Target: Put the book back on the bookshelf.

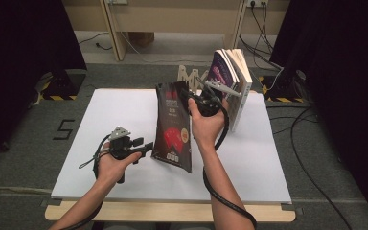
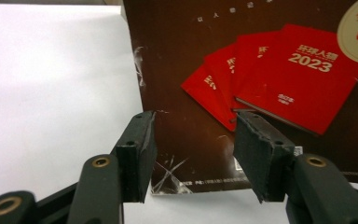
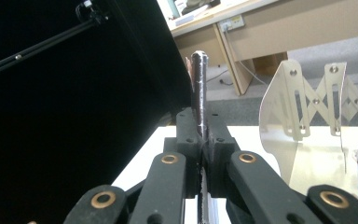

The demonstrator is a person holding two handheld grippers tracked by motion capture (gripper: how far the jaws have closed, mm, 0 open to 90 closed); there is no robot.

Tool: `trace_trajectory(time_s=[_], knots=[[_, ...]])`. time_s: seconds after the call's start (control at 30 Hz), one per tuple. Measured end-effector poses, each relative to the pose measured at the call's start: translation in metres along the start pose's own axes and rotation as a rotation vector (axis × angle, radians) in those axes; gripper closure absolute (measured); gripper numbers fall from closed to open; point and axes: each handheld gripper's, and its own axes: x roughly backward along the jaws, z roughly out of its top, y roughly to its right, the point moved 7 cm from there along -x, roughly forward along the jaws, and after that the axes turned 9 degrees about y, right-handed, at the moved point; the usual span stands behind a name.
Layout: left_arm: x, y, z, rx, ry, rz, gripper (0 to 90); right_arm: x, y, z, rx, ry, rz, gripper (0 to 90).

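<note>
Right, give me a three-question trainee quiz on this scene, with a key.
1. True or false: the right tongs are shut on the dark magazine.
2. How do the left tongs stand? A. shut on the magazine's corner; B. open, just in front of the magazine's lower edge; C. shut on nothing.
3. Fill in: the books stand upright at the ____ right of the white board, seen from the high view.

Key:
1. True; the magazine's edge is pinched between the pads.
2. B; there is a clear gap between the pads.
3. far.
</note>
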Motion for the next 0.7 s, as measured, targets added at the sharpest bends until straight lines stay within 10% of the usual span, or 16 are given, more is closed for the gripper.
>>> trace_trajectory(time_s=[0.7], knots=[[-0.024, 0.051, 0.049, -0.031, 0.048, -0.057, 41.5, -0.005, -0.004, -0.009, 0.007, 0.010, -0.028, 85.1]])
